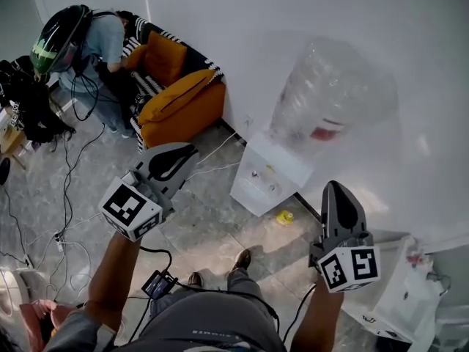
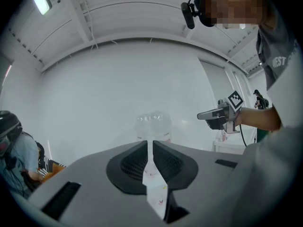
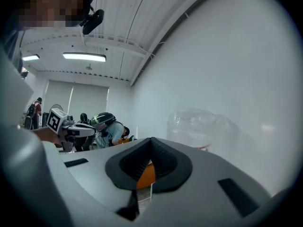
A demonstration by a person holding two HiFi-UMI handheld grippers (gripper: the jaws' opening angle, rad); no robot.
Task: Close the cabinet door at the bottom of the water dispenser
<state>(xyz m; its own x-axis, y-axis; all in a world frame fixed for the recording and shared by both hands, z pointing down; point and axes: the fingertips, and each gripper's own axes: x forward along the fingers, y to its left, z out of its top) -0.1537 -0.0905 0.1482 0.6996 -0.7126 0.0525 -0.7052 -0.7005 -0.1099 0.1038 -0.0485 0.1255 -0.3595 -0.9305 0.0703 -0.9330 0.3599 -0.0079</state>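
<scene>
The white water dispenser [image 1: 270, 173] stands against the wall with a clear bottle [image 1: 330, 94] on top. From above I see only its top and upper front; the bottom cabinet door is hidden. My left gripper [image 1: 193, 151] is held up, left of the dispenser, pointing level at it. Its jaws stand a narrow slit apart with nothing between them, and the dispenser's bottle [image 2: 154, 123] shows beyond the left gripper [image 2: 150, 142]. My right gripper [image 1: 337, 187] is raised on the dispenser's right. In its own view the right gripper [image 3: 151, 139] has its tips together, empty, with the bottle [image 3: 203, 126] to its right.
An orange sofa [image 1: 183, 105] with cushions sits left of the dispenser, and a person in a helmet [image 1: 62, 35] crouches beside it. Cables [image 1: 69, 196] trail over the tiled floor. A small yellow thing [image 1: 284, 216] lies by the dispenser's base. A white unit [image 1: 399, 299] stands at lower right.
</scene>
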